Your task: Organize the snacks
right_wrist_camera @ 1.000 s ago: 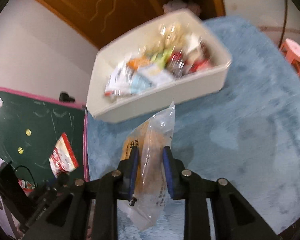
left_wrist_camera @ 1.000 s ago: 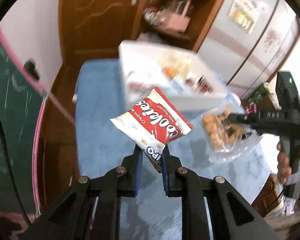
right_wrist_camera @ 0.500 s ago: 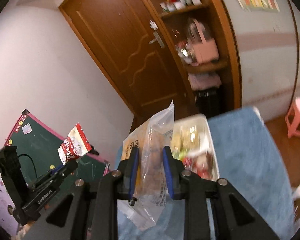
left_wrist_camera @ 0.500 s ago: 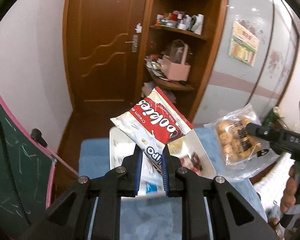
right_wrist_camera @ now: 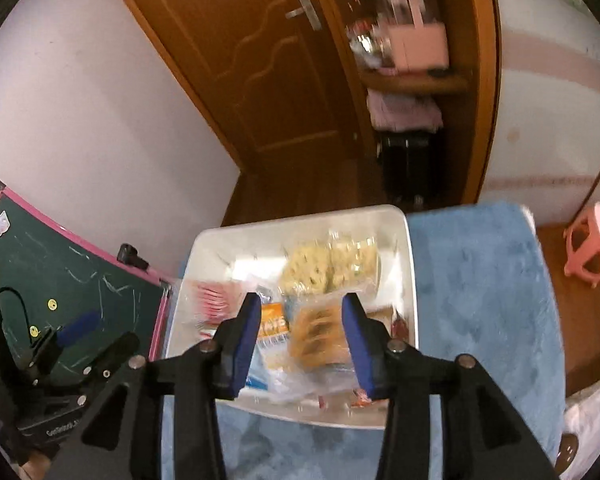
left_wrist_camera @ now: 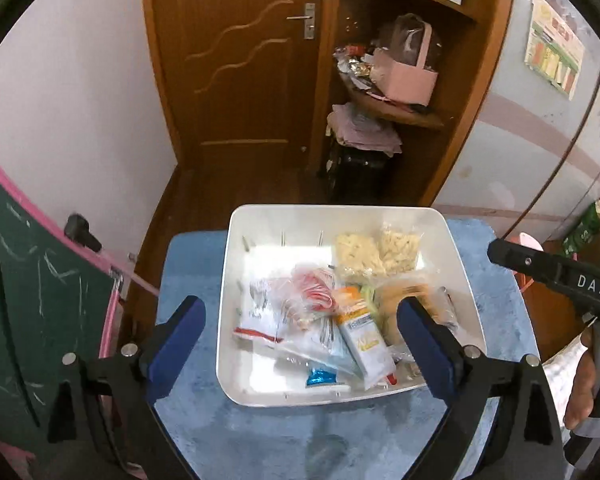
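We note the bin [left_wrist_camera: 456,264]: smooth white plastic, slightly glossy. Snack packets [left_wrist_camera: 340,320] inside: clear and printed film, shiny, crinkled. Tabletop [left_wrist_camera: 192,276] is covered in blue plush cloth, matt and nappy. Left hand-held gripper [left_wrist_camera: 300,344]: matt black plastic arms, blue rubbery-looking pads, bright metal screw heads. Door [left_wrist_camera: 240,60]: varnished brown wood, semi-gloss, with a metal handle. Chalkboard [left_wrist_camera: 40,280]: matt green, chalk-scuffed, pink frame.

Only "DAS" reads clearly — white letters on the right tongs [left_wrist_camera: 556,276] — other print blurs.
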Available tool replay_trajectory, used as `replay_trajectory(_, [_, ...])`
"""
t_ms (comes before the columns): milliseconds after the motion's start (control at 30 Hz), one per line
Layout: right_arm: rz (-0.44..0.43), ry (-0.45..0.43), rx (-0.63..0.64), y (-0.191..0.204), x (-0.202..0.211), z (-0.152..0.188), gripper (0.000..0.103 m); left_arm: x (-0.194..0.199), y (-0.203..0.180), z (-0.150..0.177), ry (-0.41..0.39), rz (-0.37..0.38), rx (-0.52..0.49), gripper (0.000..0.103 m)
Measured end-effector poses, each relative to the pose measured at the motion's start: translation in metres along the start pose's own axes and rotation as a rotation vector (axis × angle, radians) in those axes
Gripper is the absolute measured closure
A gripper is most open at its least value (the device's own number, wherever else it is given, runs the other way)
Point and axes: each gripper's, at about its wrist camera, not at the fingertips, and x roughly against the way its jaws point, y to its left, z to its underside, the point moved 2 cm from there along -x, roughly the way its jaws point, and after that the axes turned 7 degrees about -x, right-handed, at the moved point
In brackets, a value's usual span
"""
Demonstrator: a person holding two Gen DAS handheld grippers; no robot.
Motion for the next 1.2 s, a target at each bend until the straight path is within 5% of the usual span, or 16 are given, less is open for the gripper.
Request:
replay_trajectory(200, [0.014, -0.023, 0.039, -0.007, 0.008, 0.011, 0.060, -0.001, 0.002, 0.011, 0.028, -0.017, 0.040, 0.007])
replay_trajectory(833, [-0.014, -0.095, 0.210, 0.016, 0.053, 0.030, 0.060, 0.062, -0.026, 0.019, -0.064, -0.051, 0.088, 0.007])
replay_trajectory(1200, [-0.014, -0.115, 0.199, 0.015, 0.083, 0.052, 0.059, 0.099, -0.047, 0.031, -0.077, -0.045, 0.072, 0.007])
